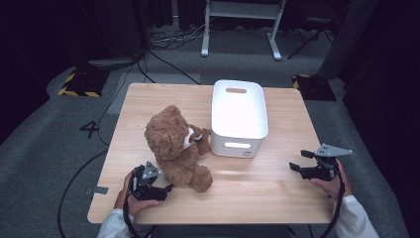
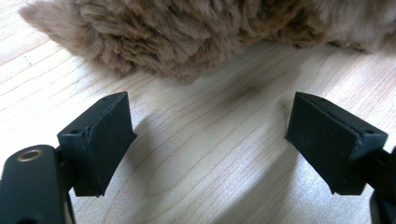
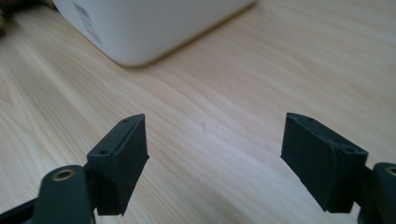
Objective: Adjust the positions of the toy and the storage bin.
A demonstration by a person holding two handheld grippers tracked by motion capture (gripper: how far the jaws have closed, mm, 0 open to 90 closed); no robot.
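Nothing looks begun: the fluffy brown teddy bear (image 1: pixel 176 146) sits beside the empty white plastic bin (image 1: pixel 239 118), both grippers' jaws spread apart, holding nothing.

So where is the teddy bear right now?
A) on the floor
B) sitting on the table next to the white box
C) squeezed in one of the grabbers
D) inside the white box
B: the teddy bear sits on the wooden table just left of the white box, and both grippers are open and empty.
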